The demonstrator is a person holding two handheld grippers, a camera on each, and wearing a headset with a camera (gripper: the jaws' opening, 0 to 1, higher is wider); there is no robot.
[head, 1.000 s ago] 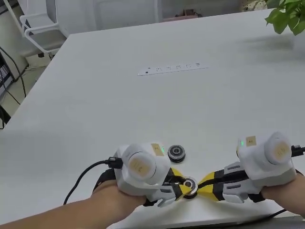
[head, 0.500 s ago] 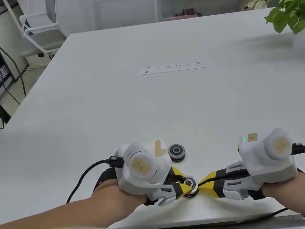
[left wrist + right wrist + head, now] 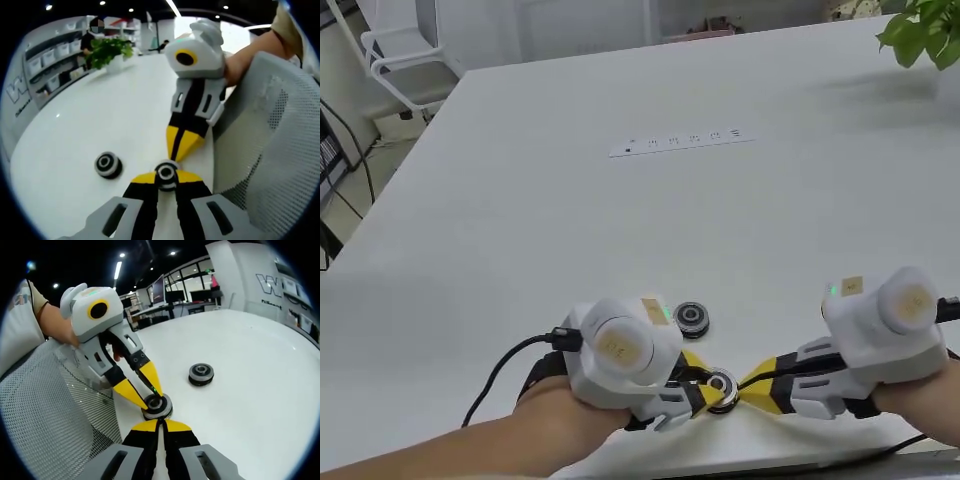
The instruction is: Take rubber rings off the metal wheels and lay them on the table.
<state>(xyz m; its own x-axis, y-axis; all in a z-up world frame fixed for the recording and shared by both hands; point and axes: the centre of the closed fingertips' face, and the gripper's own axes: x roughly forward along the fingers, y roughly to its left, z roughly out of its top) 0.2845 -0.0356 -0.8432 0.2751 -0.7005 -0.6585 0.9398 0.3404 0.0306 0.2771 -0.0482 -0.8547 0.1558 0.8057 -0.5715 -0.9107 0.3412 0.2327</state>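
Observation:
A small metal wheel with a black rubber ring sits near the table's front edge, between both grippers. My left gripper comes in from the left and is shut on the wheel, one yellow tip on each side. My right gripper comes in from the right with its jaws together. Its tips pinch at the rubber rim of the wheel. A second wheel with its black ring on lies flat on the table just beyond, and shows again in each gripper view.
The white table stretches far ahead, with a strip of sockets set in its middle. A green plant stands at the far right corner. A mesh chair back is close behind the front edge.
The right gripper's body has shifted slightly to the right. The wheel and the left gripper stay where they were.

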